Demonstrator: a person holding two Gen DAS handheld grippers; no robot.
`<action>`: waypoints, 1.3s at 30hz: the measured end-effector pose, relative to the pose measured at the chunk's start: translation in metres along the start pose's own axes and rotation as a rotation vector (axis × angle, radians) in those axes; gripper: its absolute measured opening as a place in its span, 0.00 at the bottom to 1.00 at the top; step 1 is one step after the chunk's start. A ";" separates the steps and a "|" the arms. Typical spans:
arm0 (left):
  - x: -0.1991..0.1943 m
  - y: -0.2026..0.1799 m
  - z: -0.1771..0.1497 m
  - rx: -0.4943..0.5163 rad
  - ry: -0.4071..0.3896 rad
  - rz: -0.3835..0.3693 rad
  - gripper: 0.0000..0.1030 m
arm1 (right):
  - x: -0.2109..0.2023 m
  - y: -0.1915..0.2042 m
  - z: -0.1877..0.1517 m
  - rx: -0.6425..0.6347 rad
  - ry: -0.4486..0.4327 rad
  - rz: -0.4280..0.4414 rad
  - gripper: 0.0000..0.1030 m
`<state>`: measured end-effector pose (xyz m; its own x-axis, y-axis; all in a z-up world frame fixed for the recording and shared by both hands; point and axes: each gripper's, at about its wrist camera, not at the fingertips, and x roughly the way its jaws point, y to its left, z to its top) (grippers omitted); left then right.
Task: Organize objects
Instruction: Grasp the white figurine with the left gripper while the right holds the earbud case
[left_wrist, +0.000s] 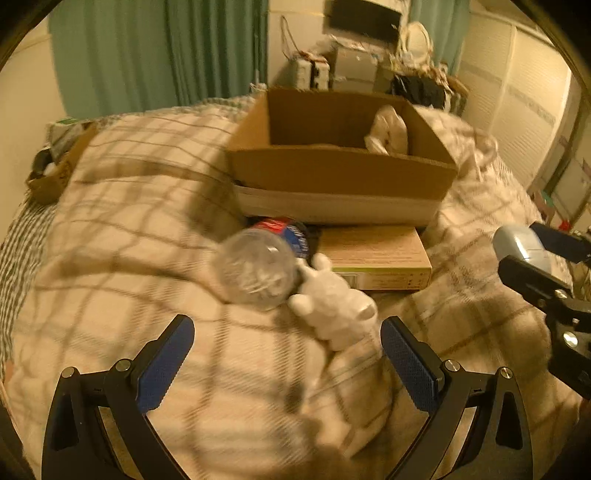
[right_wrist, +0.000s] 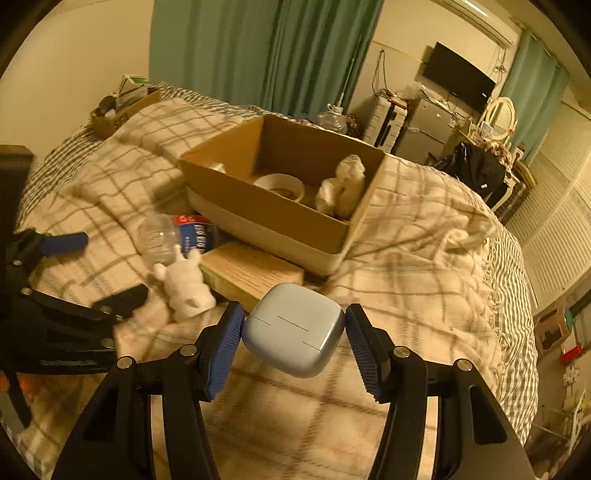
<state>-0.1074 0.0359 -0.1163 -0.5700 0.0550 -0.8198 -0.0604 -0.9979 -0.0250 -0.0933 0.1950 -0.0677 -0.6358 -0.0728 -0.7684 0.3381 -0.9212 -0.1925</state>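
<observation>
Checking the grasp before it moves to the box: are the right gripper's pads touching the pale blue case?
Touching. In the right wrist view both blue pads press the sides of the pale blue case, held above the blanket.

I am seeing open blanket (left_wrist: 155, 236) lying ahead of my left gripper (left_wrist: 287, 363), jaws wide. Bottle (left_wrist: 258, 266), toy (left_wrist: 332, 306) and flat carton (left_wrist: 373, 254) are crowding the approach to the box (right_wrist: 258, 206). Bowl (right_wrist: 280, 184) and bundle (right_wrist: 343, 184) are occupying its floor.
</observation>
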 end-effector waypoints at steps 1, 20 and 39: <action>0.007 -0.005 0.001 0.005 0.013 0.000 1.00 | 0.002 -0.003 -0.002 0.006 0.000 0.009 0.55; 0.067 -0.031 -0.002 0.059 0.139 -0.045 0.81 | 0.025 -0.008 -0.010 0.047 0.034 0.042 0.55; -0.067 -0.001 -0.023 0.076 -0.033 -0.152 0.60 | -0.061 0.034 -0.006 -0.002 -0.041 -0.008 0.55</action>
<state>-0.0503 0.0326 -0.0739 -0.5757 0.2076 -0.7908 -0.2087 -0.9725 -0.1033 -0.0387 0.1702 -0.0308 -0.6663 -0.0812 -0.7412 0.3341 -0.9212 -0.1995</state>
